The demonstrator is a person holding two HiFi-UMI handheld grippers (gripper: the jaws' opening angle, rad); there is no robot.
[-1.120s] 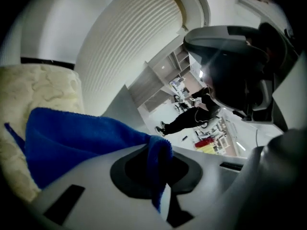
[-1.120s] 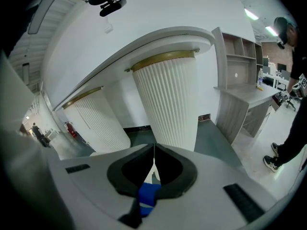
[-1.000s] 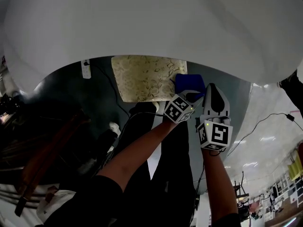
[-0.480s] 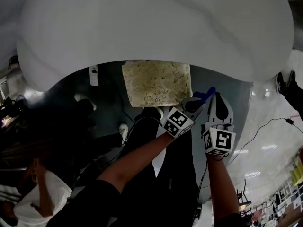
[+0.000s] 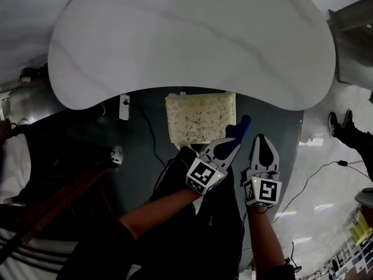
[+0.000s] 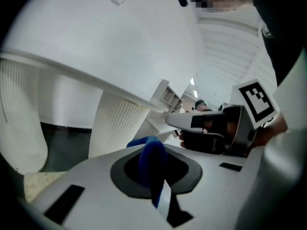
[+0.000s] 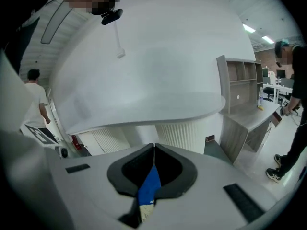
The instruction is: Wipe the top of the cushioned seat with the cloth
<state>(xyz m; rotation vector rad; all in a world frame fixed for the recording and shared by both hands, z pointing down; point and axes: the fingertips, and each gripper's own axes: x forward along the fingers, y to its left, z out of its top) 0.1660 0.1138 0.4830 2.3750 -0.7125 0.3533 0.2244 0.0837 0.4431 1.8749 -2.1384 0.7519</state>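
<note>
Two jaws of our left gripper (image 5: 232,145) pinched the blue cloth (image 5: 243,123) just beside the cushioned seat's (image 5: 198,118) right edge; our right gripper (image 5: 260,141), nearby, was closed.

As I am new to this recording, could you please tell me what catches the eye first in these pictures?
The huge white rounded tabletop fills the upper half of the head view. Just under its near edge sits the cream, patterned cushioned seat. Beside the seat's right edge, the left gripper pinches a bright blue cloth, with the right gripper close alongside.
</note>
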